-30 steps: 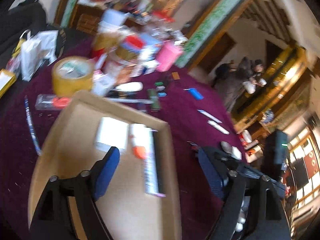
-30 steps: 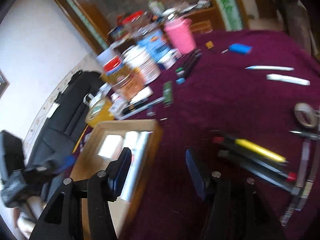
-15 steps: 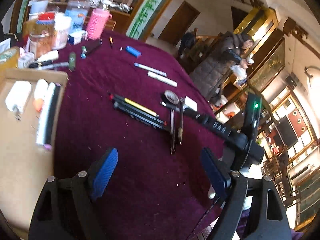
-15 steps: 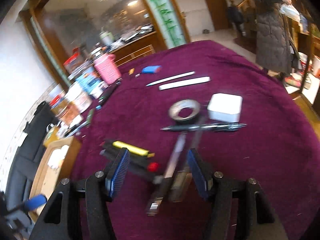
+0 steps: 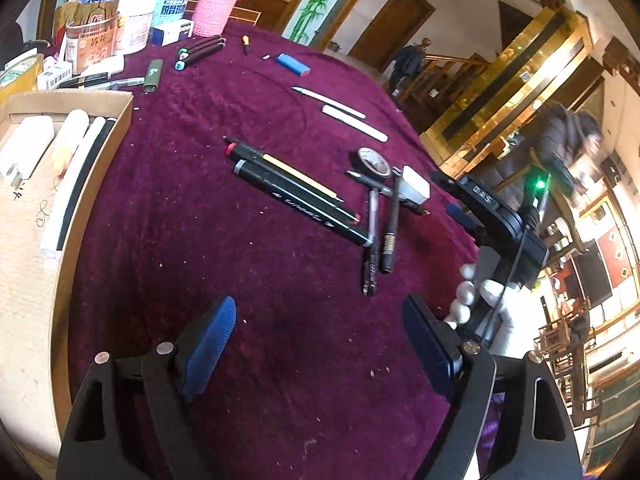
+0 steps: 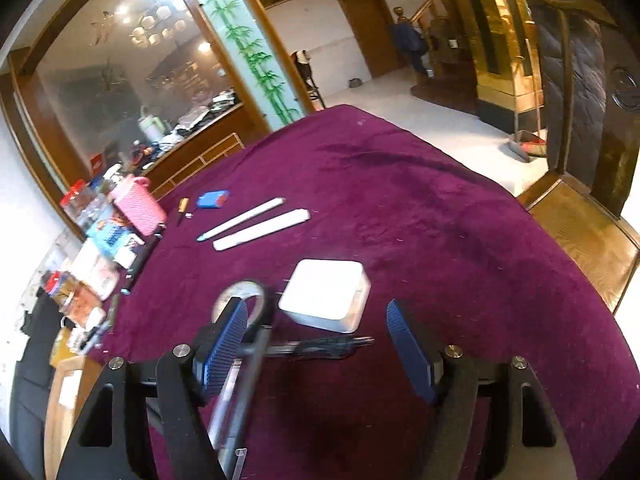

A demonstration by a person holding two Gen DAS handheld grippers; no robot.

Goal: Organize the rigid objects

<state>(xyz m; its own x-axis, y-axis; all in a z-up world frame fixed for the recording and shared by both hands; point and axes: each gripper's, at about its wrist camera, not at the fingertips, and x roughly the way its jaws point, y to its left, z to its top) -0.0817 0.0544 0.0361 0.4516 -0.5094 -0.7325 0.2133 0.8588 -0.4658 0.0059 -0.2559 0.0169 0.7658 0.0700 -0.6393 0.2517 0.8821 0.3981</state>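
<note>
My left gripper (image 5: 320,336) is open and empty above bare purple cloth. Ahead of it lie black markers (image 5: 296,196), crossed pens (image 5: 376,240), a tape roll (image 5: 374,162) and a white charger block (image 5: 416,184). The cardboard box (image 5: 92,176) at the left holds several white items. My right gripper (image 6: 316,344) is open and empty, just short of the white charger block (image 6: 326,294); a dark pen (image 6: 320,348) lies between its fingers and the tape roll (image 6: 244,300) sits behind its left finger. The right gripper's body shows in the left wrist view (image 5: 496,216).
Jars, a pink cup (image 5: 218,4) and boxes crowd the table's far left. Two white sticks (image 6: 256,224), a blue lighter (image 6: 212,199) and green-capped markers (image 5: 200,50) lie farther out. The table edge (image 6: 560,248) drops off at the right. People stand beyond.
Both grippers have swung right, away from the cardboard box, toward the pens and charger. The right gripper has moved forward over the pens up to the white block. Both stay open.
</note>
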